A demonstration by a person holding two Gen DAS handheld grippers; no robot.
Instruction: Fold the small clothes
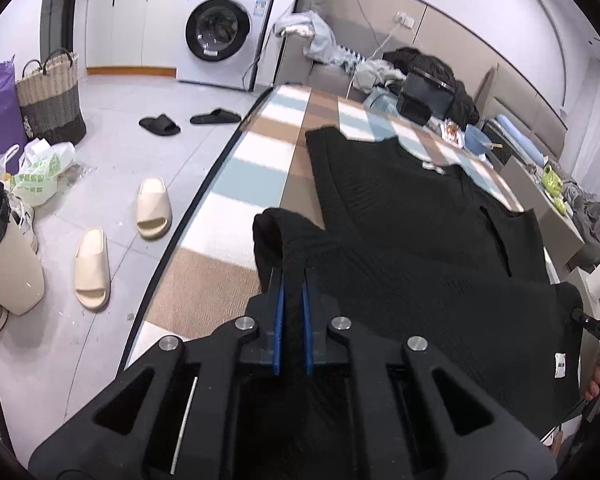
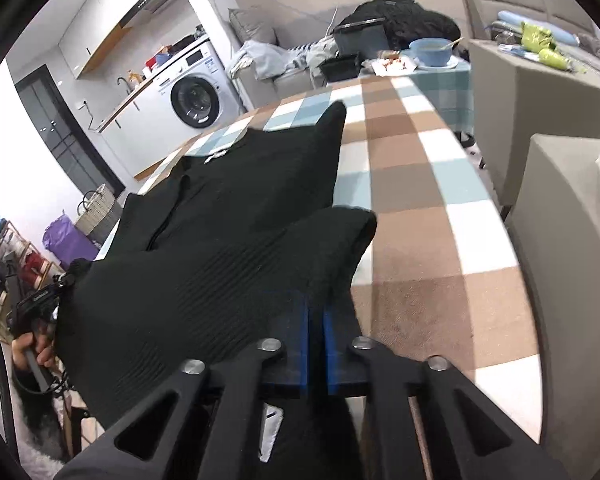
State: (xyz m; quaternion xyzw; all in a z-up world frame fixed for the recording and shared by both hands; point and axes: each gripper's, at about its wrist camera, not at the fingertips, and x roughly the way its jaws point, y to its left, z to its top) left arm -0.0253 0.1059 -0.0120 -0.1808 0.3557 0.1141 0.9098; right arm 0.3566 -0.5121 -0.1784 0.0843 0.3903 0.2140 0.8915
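**While both grippers pinch the hem, carry it evenly to the neckline**

With the black knit top (image 1: pixel 400 208) lying flat on the checked tablecloth (image 1: pixel 236 184), the near hem is raised and the far part, collar and white neck label (image 1: pixel 430 166) still rest on the cloth. Left gripper (image 1: pixel 293 280): blue pads nearly together, clamped on the hem's left corner. Right gripper (image 2: pixel 315 308): same, pads pressed close on a fold of fabric at the hem's right corner.

Step looks like the bottom-to-top fold, roughly at its start. To do it well:
- Keep both corners level so the fold line runs straight.
- Keep the knit lightly taut between the grippers; ribbed fabric likely sags.
- Lay the hem down near the collar before releasing.
- Watch the table's left edge (image 1: pixel 204 192); the garment sits near it.
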